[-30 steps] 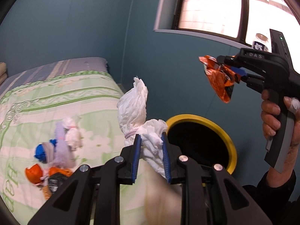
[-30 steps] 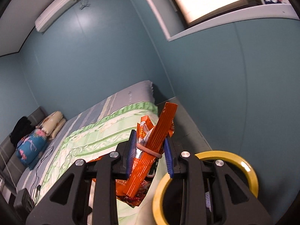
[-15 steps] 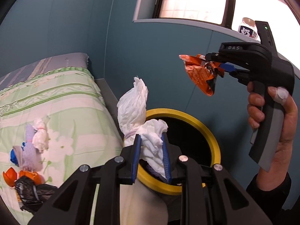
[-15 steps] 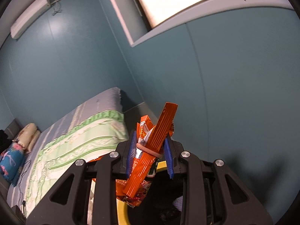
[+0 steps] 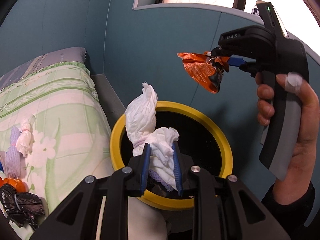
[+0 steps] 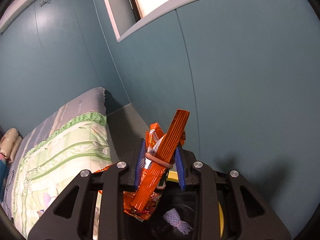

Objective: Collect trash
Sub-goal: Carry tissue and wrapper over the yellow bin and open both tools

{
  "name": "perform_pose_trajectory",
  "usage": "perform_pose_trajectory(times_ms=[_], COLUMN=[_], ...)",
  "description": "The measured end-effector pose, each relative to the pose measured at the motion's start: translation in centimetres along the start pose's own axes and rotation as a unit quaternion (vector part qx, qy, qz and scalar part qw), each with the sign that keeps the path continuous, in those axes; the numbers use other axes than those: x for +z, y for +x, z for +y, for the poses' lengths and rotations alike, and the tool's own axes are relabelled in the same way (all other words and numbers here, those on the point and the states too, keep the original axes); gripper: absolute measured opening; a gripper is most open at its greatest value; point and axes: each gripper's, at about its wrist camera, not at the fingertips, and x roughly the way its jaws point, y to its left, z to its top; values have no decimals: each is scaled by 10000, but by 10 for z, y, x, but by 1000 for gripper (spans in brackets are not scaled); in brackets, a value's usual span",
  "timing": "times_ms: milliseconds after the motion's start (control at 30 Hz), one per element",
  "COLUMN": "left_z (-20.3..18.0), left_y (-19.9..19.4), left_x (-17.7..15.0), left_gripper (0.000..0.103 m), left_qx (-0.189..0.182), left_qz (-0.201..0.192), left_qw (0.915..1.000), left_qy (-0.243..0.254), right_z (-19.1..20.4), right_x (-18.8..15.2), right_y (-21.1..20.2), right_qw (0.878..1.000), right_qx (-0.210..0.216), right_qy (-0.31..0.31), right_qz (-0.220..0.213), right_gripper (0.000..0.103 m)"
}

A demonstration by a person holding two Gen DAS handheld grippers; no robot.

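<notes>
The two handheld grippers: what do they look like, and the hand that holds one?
Both the left gripper and the right gripper are black, with blue ribbed pads and silver screws. The right one has a grey trigger and a green light. The right hand wears a white fingertip bandage and a dark sleeve.

The letters "DAS" stand in grey on the black body of the right gripper (image 5: 226, 59), upper right of the left wrist view. Print on the orange wrapper (image 5: 202, 72) is too small to read.
</notes>
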Motion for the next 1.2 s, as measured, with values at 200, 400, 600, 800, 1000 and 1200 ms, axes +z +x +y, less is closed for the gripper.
perform_pose_trajectory(times_ms=[200, 400, 600, 800, 1000, 1200], left_z=[3, 3, 3, -3, 4, 26], left_y=[12, 16, 17, 17, 6, -17], left_x=[-2, -3, -5, -10, -9, -1], left_gripper=[20, 21, 21, 40, 75, 94], left_qx=[-56, -194, -165, -92, -45, 196], left_qz=[123, 177, 157, 121, -126, -557], left_qw=[9999, 9996, 9997, 9999, 9998, 9978], left_qy=[-49, -124, -96, -34, -148, -303], right_z=[-2, -1, 1, -6, -12, -12], right_x=[-2, -4, 2, 3, 5, 8], right_y=[9, 15, 18, 20, 14, -8], right_qw=[9995, 9991, 9992, 9992, 9997, 9985], right_qx=[-207, -226, -213, -274, -222, 118], right_qy=[-115, -234, -219, -101, 79, 289], right_qz=[196, 277, 275, 287, 112, -458], right_gripper=[27, 27, 29, 47, 47, 61])
